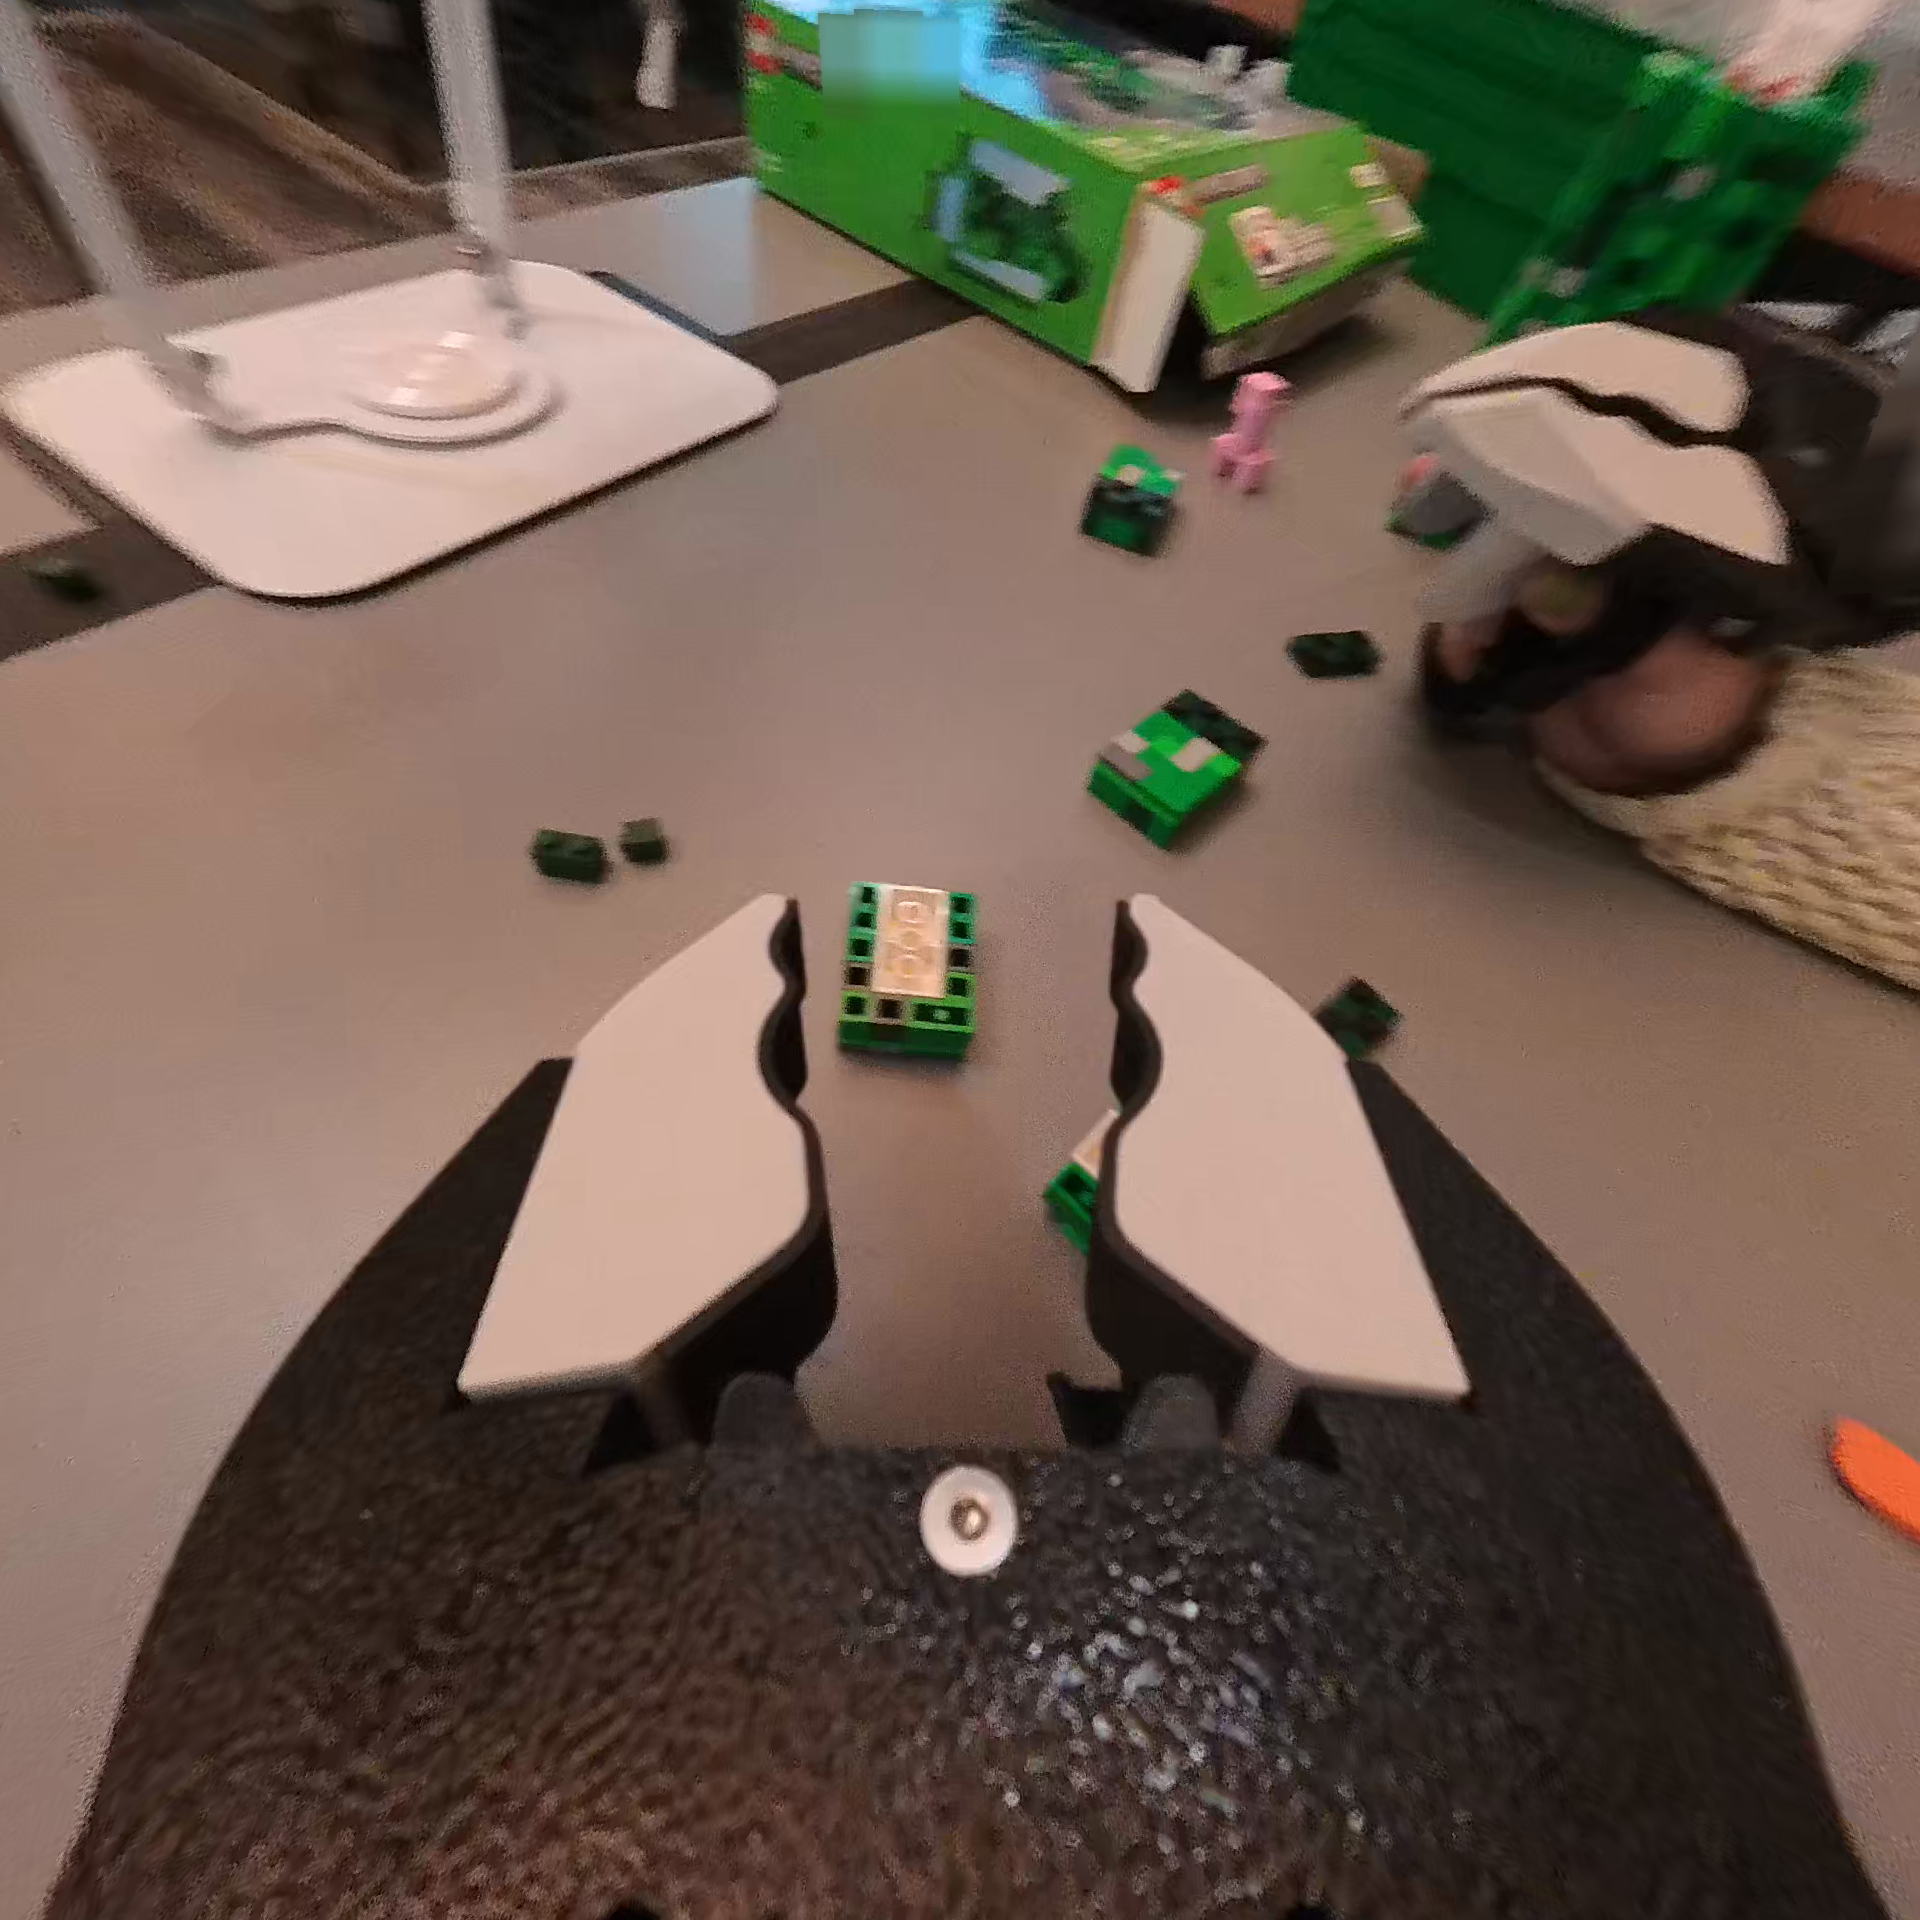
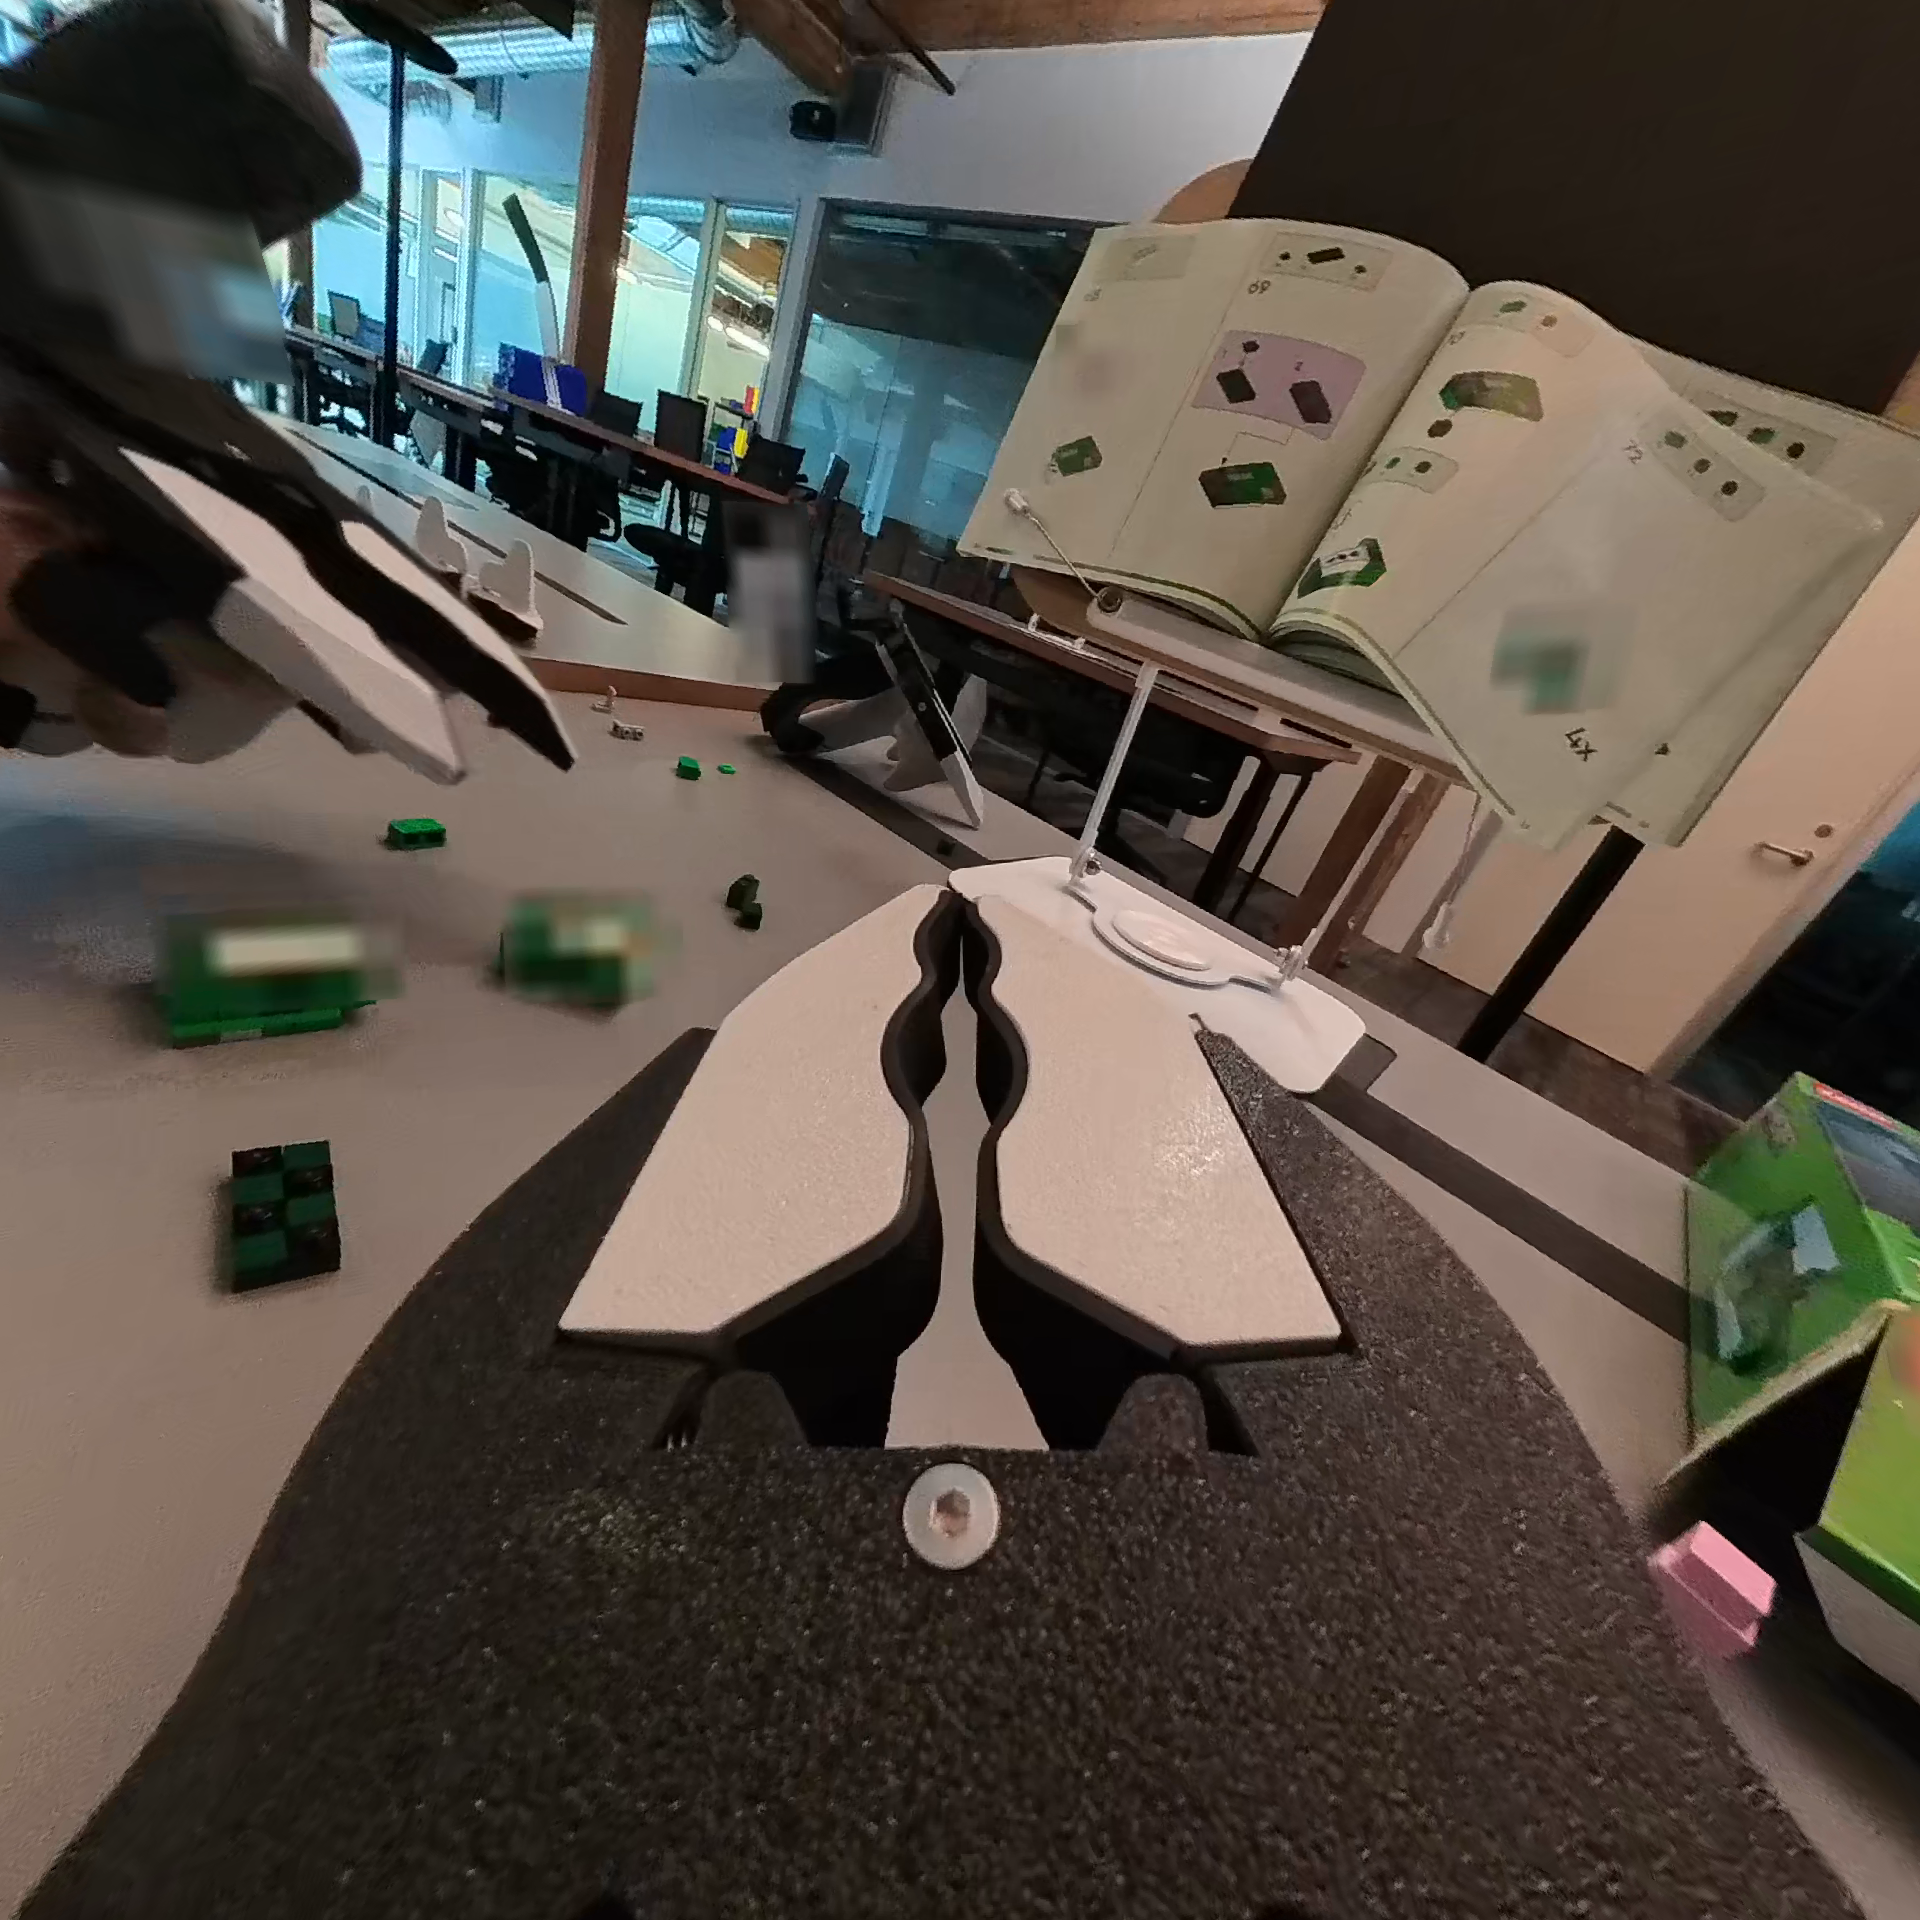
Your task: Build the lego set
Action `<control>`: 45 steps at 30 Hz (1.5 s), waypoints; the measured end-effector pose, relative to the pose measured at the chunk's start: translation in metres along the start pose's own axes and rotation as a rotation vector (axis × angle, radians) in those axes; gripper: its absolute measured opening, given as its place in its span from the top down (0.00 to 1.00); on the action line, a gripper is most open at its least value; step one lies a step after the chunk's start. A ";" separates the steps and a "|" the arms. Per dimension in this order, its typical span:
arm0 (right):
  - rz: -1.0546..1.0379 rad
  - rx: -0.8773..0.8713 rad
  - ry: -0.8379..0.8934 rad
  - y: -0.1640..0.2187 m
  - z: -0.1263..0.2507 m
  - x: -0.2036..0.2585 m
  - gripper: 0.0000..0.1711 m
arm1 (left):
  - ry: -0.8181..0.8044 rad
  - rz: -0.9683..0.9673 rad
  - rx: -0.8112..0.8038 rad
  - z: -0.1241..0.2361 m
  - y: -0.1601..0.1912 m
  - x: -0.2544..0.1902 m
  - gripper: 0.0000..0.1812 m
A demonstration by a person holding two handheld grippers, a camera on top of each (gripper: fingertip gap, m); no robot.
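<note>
We see the left gripper [image 1: 958, 925] low in the middle of the left wrist view. Its two white fingers [image 1: 665, 1143] stand wide apart and hold nothing. Just past the tips, in the gap, a small green block with a white top [image 1: 909, 971] sits on the grey table [image 1: 312, 987]. It touches neither finger. A green piece [image 1: 1070, 1195] peeks out beside the finger on the right of the frame, partly hidden by it.

More lego bits lie around. A green and grey chunk [image 1: 1174, 764] sits right of the middle. Two tiny dark green bricks [image 1: 597, 850] lie left of the middle. A pink figure [image 1: 1252, 431] stands in the upper right, near the green box [image 1: 1049, 203] at the top of the frame. A white stand base [image 1: 395, 416] fills the upper left. At the right edge a hand [image 1: 1621, 717] in a woolly sleeve holds the other gripper.

In the right wrist view, the right gripper [image 2: 958, 914] is in the middle of the frame. Its white fingers [image 2: 790, 1132] are pressed almost together at the tips, and we see nothing between them. A flat dark and light green checkered piece [image 2: 283, 1210] lies on the table at the left. The open instruction book [image 2: 1403, 468] rests on its stand in the upper right. The left gripper hangs over the table in the upper left of this frame.
</note>
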State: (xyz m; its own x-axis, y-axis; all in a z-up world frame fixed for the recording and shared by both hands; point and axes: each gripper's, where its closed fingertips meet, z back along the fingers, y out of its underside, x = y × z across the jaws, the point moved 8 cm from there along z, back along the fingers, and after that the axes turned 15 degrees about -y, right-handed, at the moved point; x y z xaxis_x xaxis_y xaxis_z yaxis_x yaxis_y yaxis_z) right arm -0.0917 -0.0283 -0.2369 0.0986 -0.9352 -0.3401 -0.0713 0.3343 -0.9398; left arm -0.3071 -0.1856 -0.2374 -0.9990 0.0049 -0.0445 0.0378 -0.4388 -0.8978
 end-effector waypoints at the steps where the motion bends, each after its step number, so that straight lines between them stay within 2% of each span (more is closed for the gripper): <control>1: -0.011 -0.006 0.000 0.000 0.000 -0.001 1.00 | 0.062 -0.003 0.010 0.002 0.002 -0.002 0.68; 6: -0.062 -0.031 0.010 0.001 0.002 -0.005 1.00 | 0.255 -0.036 0.156 0.006 0.022 -0.008 0.63; 9: -0.065 -0.033 0.009 0.001 0.002 -0.005 1.00 | 0.285 -0.082 0.244 0.005 0.032 -0.011 0.60; 14: -0.056 -0.025 0.004 0.001 0.001 -0.004 1.00 | 0.331 -0.084 0.272 0.009 0.035 -0.015 0.61; 21: -0.078 -0.039 0.014 0.001 0.002 -0.006 1.00 | 0.297 -0.176 0.321 0.008 0.038 -0.021 0.64; 25: -0.075 -0.037 0.013 0.001 0.002 -0.006 1.00 | 0.258 -0.164 0.334 0.009 0.039 -0.014 0.65; 28: -0.072 -0.033 0.011 0.001 0.001 -0.005 1.00 | 0.097 -0.110 0.372 0.008 0.041 0.003 0.66; 30: -0.072 -0.033 0.011 0.001 0.001 -0.005 1.00 | 0.018 -0.008 0.359 0.008 0.037 0.013 0.72; 33: -0.070 -0.031 0.011 0.001 0.000 -0.005 1.00 | 0.052 0.060 0.294 0.011 0.029 0.012 0.71; 40: -0.065 -0.029 0.007 0.001 0.000 -0.004 1.00 | 0.100 -0.132 0.358 0.002 0.033 -0.008 0.67; 45: -0.058 -0.026 0.003 0.001 0.000 -0.004 1.00 | 0.094 -0.204 0.389 -0.001 0.038 -0.011 0.68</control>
State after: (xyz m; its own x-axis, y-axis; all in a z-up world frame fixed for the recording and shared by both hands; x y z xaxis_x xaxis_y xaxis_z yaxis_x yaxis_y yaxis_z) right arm -0.0923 -0.0247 -0.2367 0.1003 -0.9534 -0.2846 -0.0913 0.2760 -0.9568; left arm -0.2949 -0.2015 -0.2719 -0.9778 0.2005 0.0607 -0.1898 -0.7254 -0.6616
